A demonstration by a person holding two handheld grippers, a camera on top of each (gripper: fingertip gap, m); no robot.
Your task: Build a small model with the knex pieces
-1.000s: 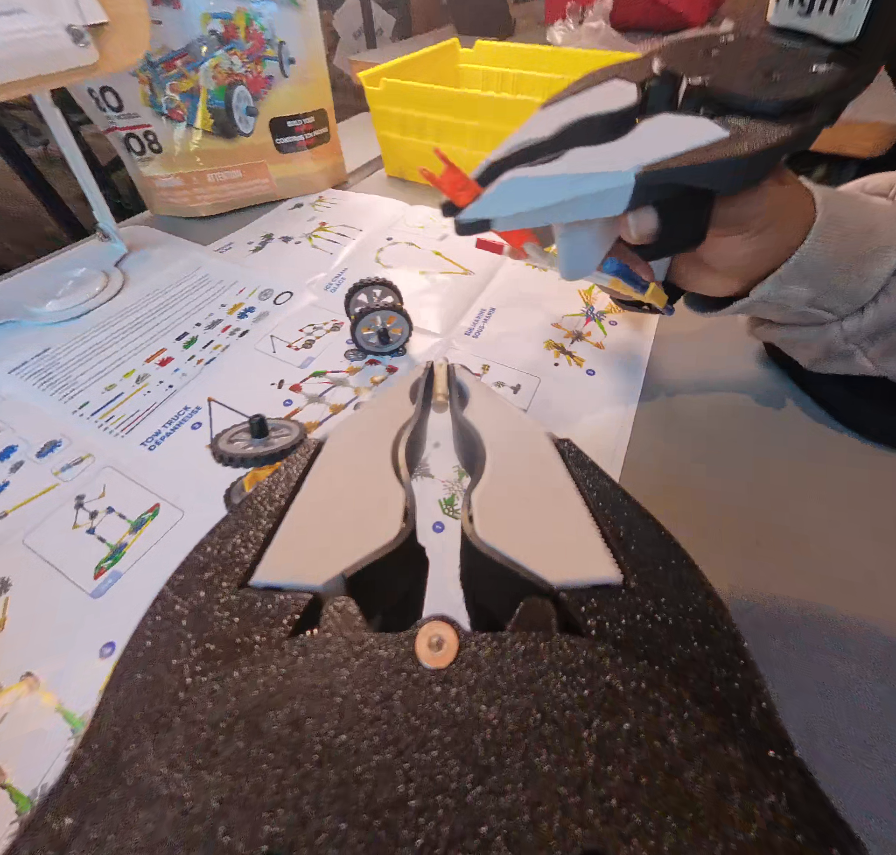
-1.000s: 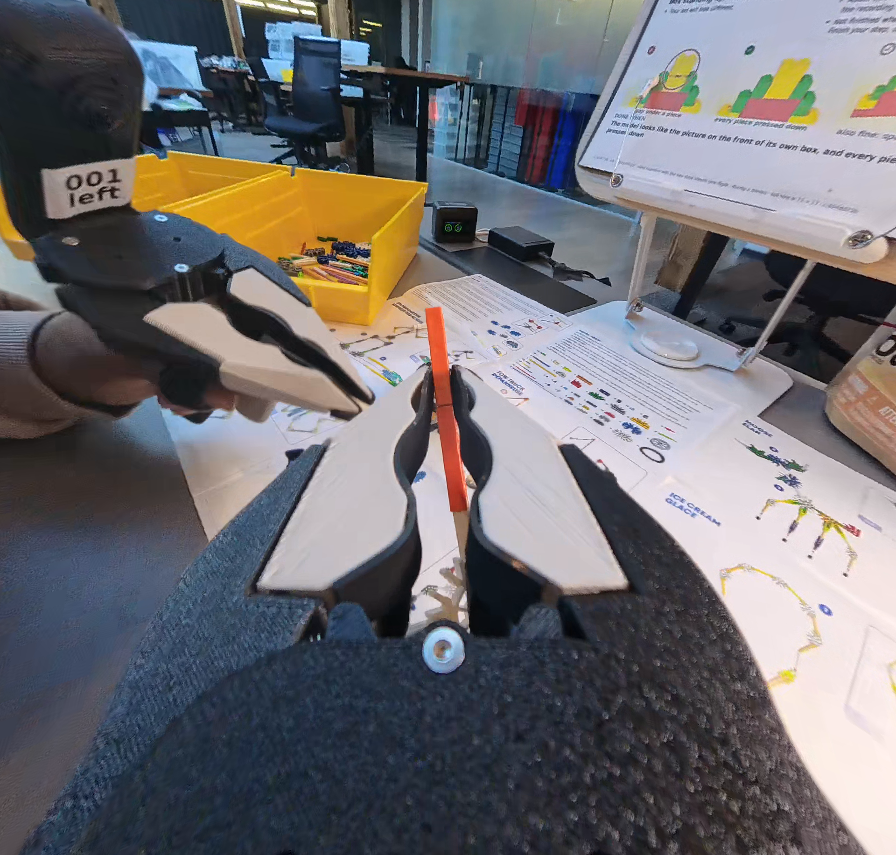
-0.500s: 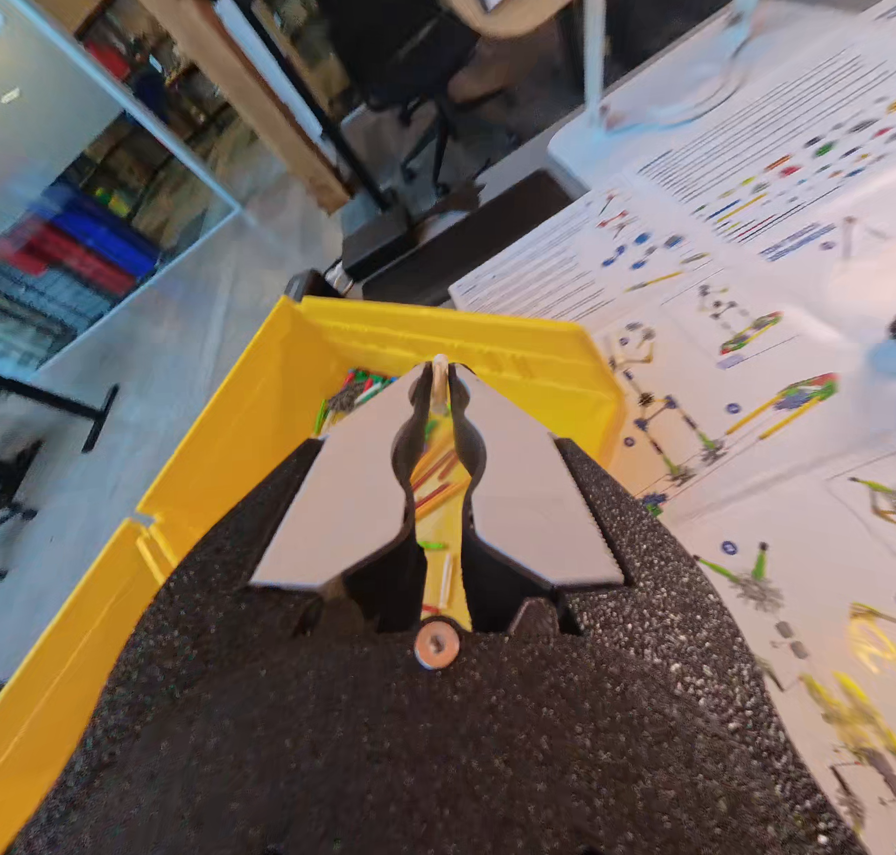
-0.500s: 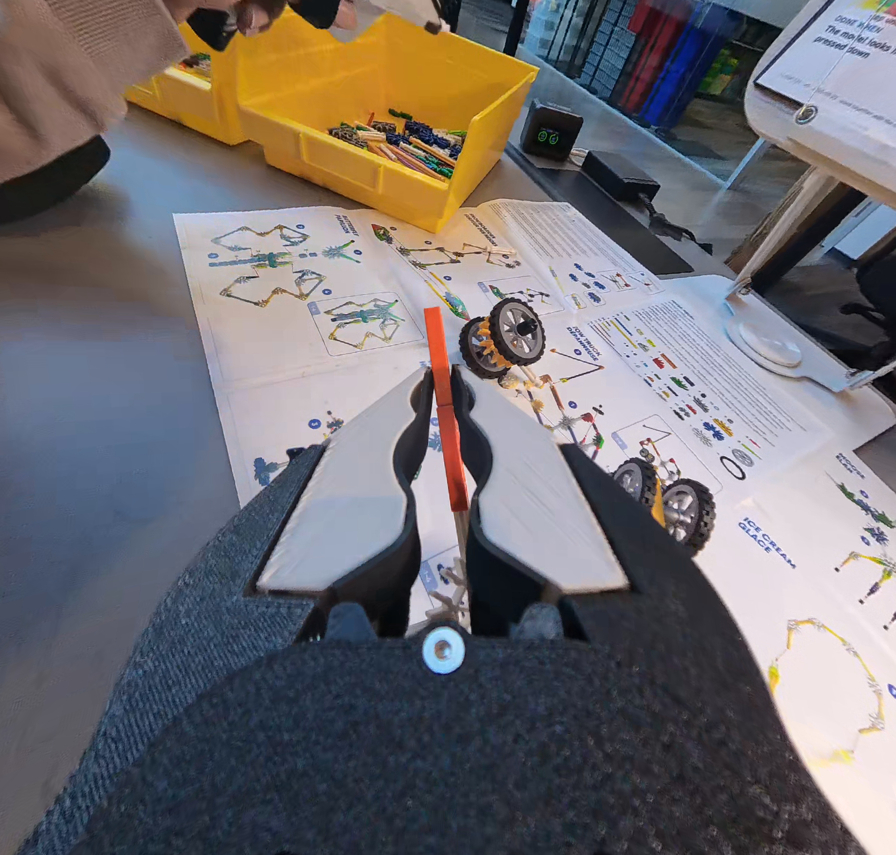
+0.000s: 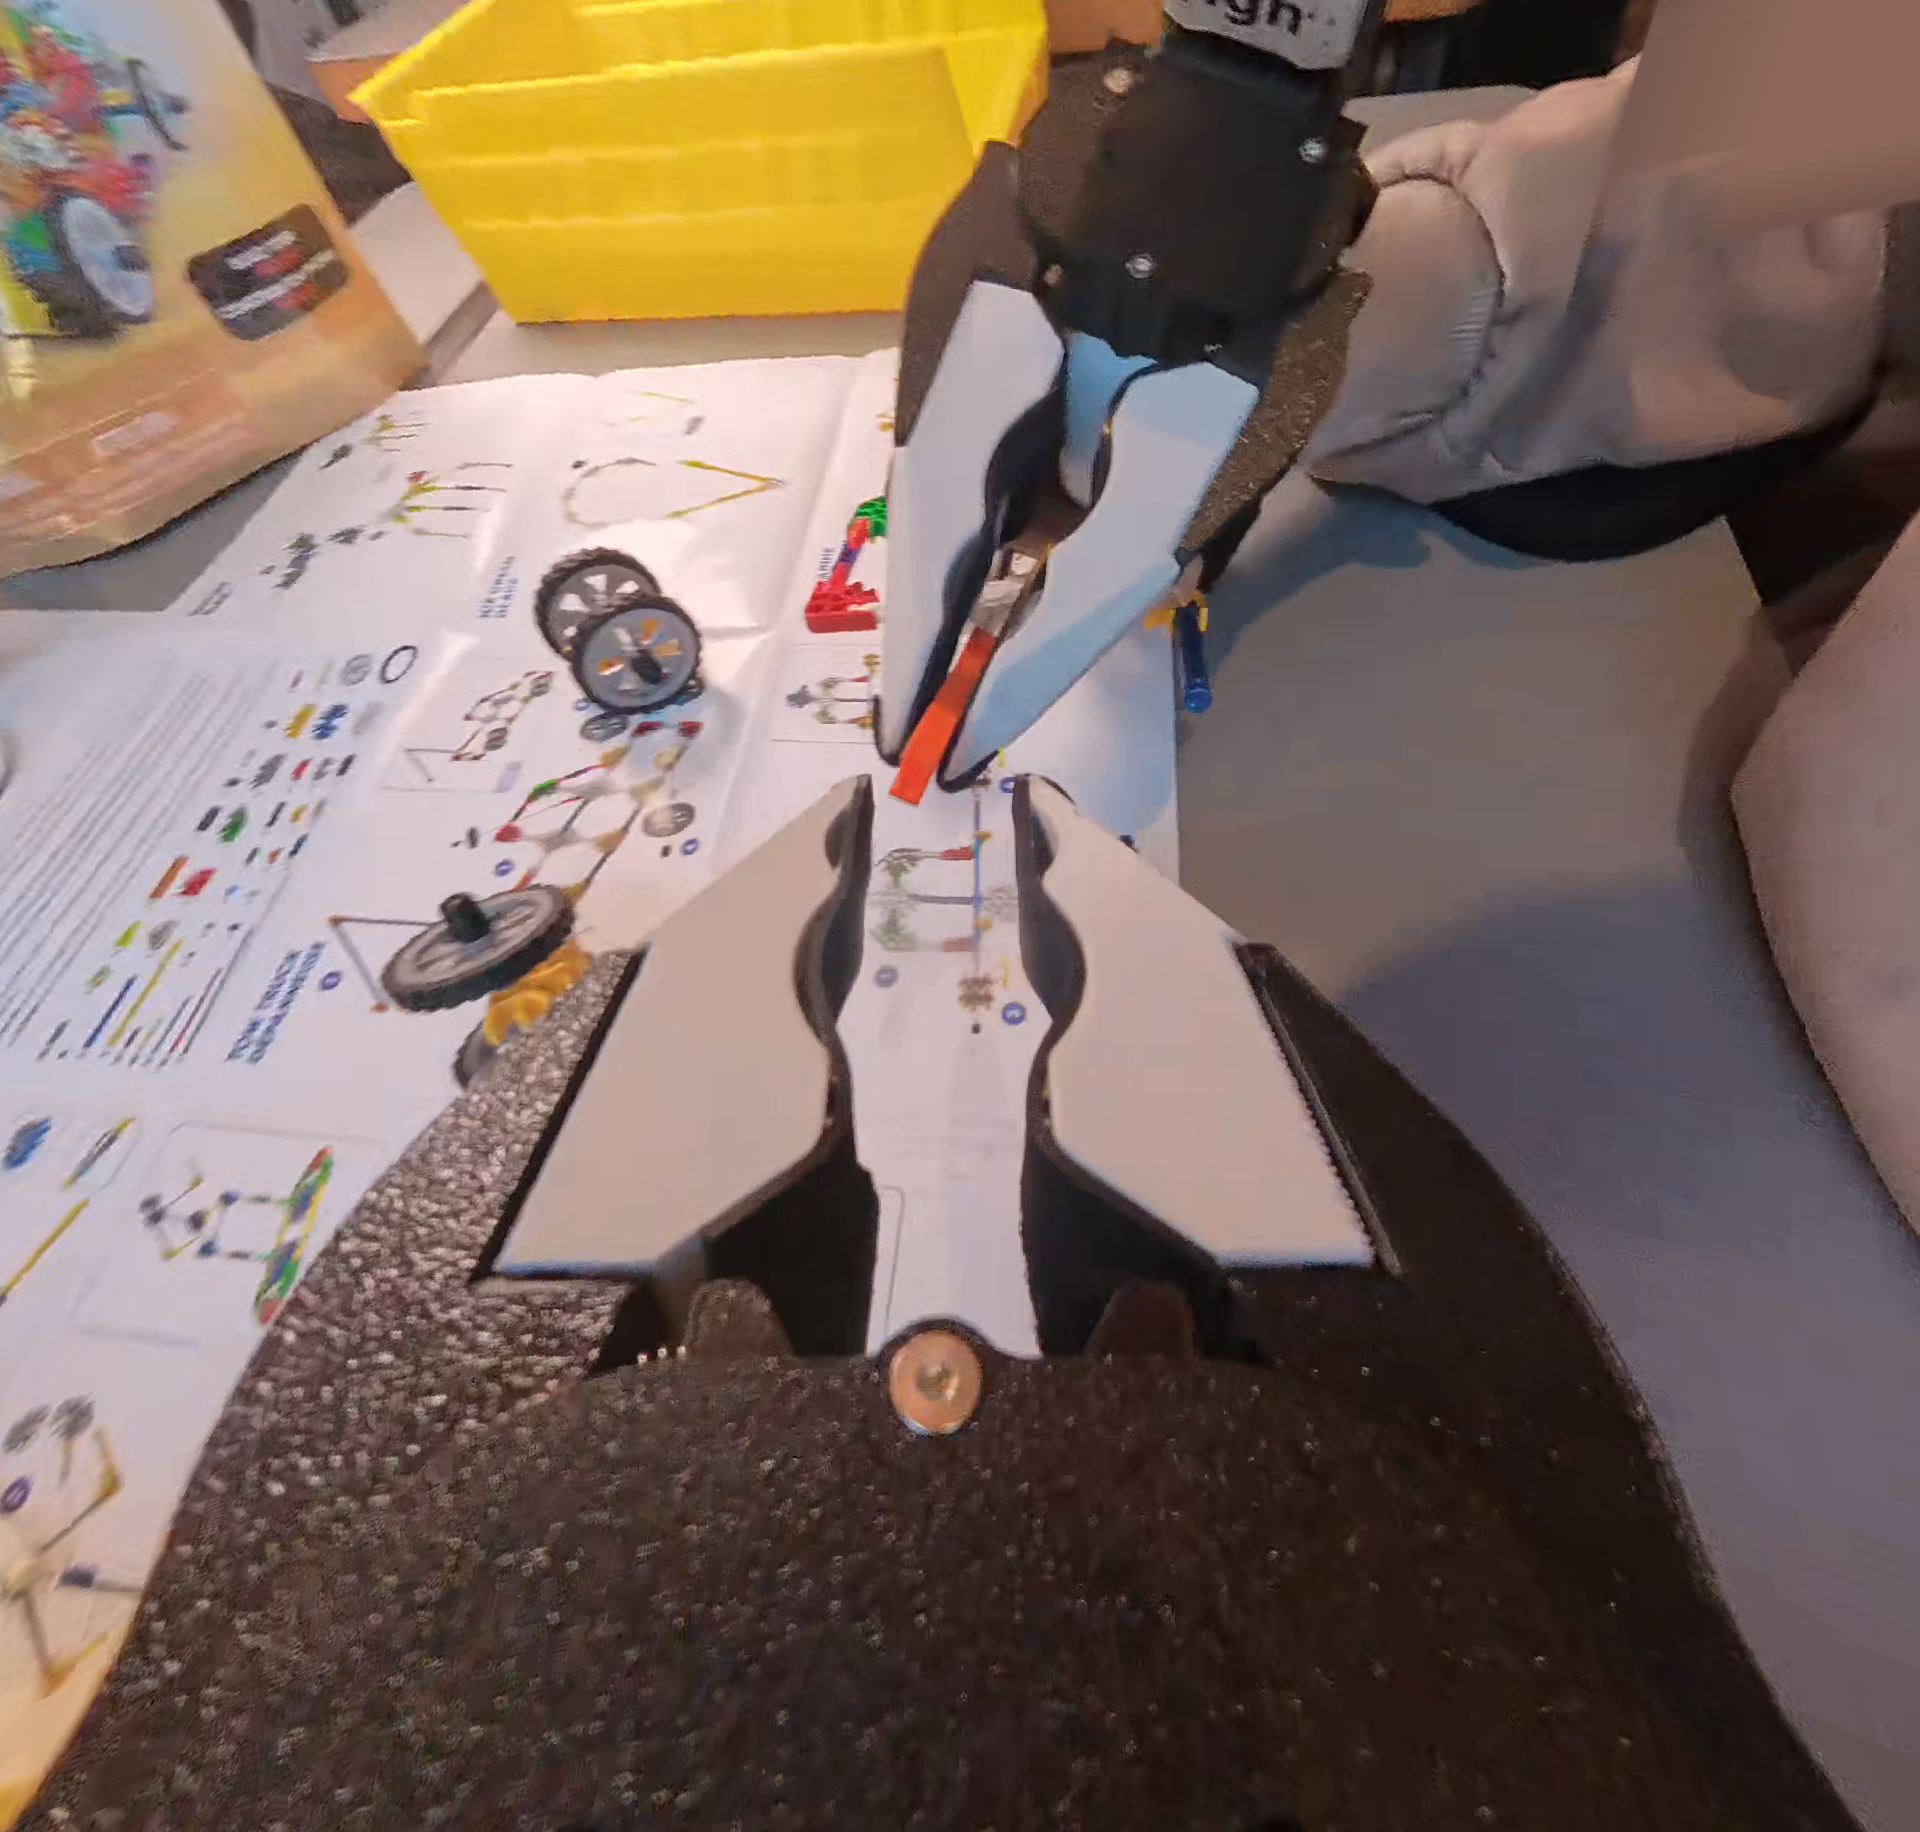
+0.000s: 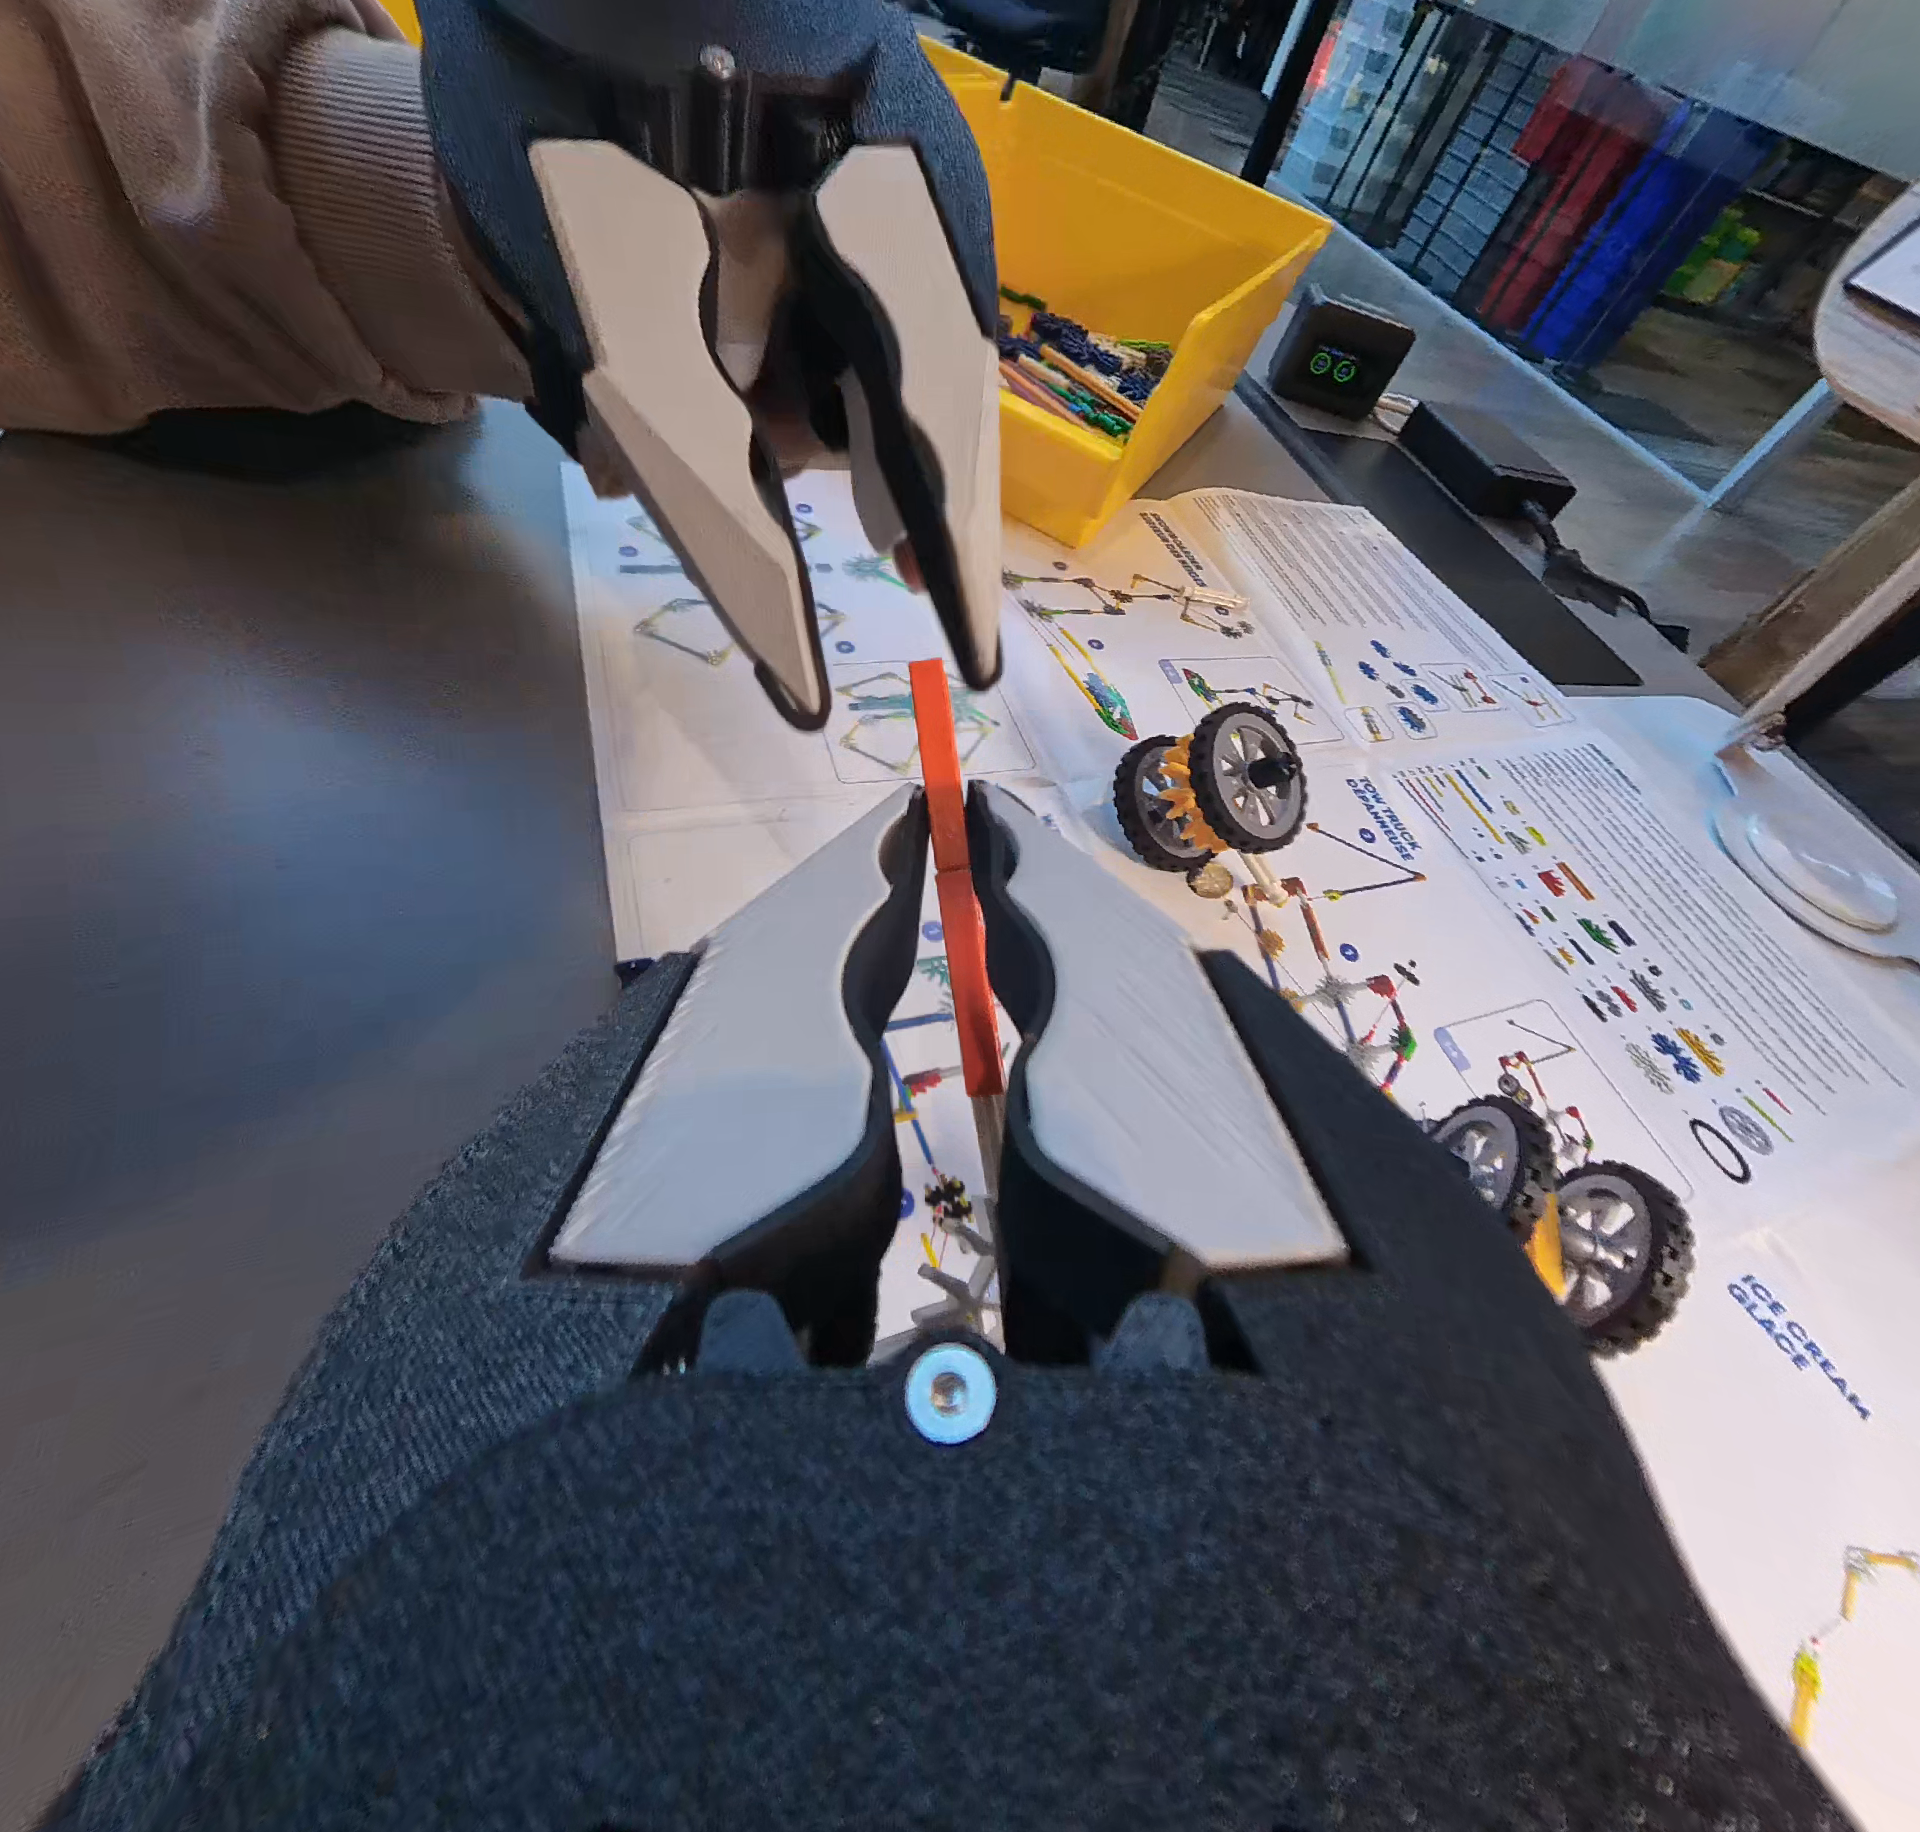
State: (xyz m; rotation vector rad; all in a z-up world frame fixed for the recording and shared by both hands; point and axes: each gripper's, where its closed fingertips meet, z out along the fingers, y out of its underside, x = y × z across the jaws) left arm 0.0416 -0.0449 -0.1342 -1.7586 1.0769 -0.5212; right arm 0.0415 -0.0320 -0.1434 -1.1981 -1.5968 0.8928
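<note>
My right gripper (image 6: 948,811) is shut on a flat orange rod (image 6: 940,743) that sticks out past its tips. In the left wrist view the right gripper (image 5: 935,769) points down toward me with the orange rod (image 5: 940,712) in it. My left gripper (image 5: 940,806) is open and empty, its tips just below the rod's end. In the right wrist view the left gripper (image 6: 894,691) hangs open with the rod's tip between its fingertips, not touching. Both are above a printed instruction sheet (image 5: 727,494).
A two-wheel axle (image 5: 623,629) and a wheeled part-built model (image 5: 478,946) lie on the sheet to the left. A yellow bin (image 6: 1143,255) holds several coloured rods. A toy box (image 5: 104,224) stands at the far left. A white stand base (image 6: 1808,868) is at the right. Only a small space, under 4 cm, lies between the two pairs of fingers.
My left gripper swung over the yellow bin and back to face the right gripper. It has opened, and the small pale piece it held is gone. The right gripper still holds the orange rod.
</note>
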